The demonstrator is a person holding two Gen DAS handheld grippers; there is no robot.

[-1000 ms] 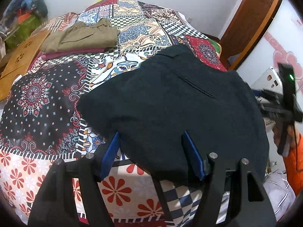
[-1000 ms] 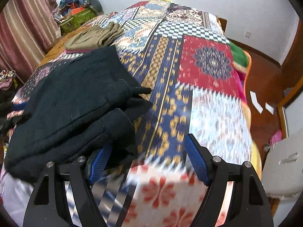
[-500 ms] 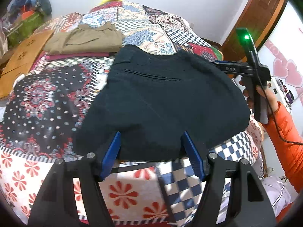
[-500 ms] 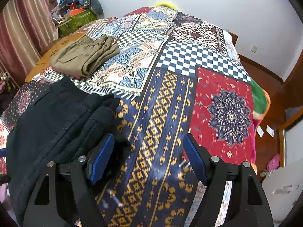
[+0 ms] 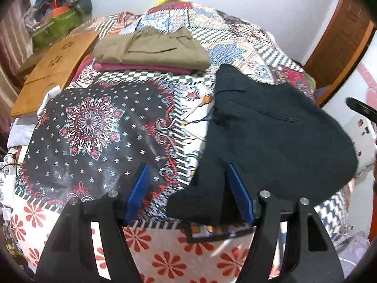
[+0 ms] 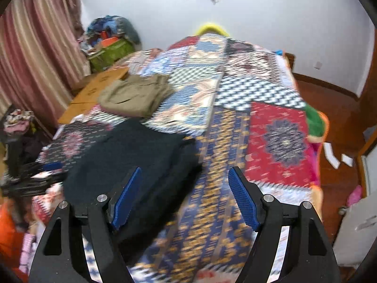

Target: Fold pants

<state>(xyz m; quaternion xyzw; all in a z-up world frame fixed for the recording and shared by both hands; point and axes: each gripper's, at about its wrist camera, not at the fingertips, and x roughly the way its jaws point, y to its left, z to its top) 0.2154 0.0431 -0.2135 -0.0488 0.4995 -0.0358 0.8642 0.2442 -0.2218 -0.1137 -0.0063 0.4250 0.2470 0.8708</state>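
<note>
The black pants (image 5: 271, 139) lie folded in a bundle on the patchwork bedspread (image 5: 94, 127), near the bed's front edge. My left gripper (image 5: 188, 191) is open, with the bundle's near left corner by its right finger and nothing held. In the right wrist view the black pants (image 6: 132, 165) lie left of centre. My right gripper (image 6: 185, 195) is open and empty above the bedspread (image 6: 280, 141), with the bundle's right edge under its left finger. The right view is blurred by motion.
A stack of folded olive pants (image 5: 153, 49) over a maroon garment lies further back, also in the right wrist view (image 6: 134, 96). A wooden board (image 5: 54, 70) sits at the bed's left edge. Clutter and a green box (image 6: 110, 49) stand far left. Curtains (image 6: 35, 47) hang left.
My left gripper has swung left, so the black bundle now sits to its right. My right gripper has pulled back and up from the bundle. The other hand has left the left view.
</note>
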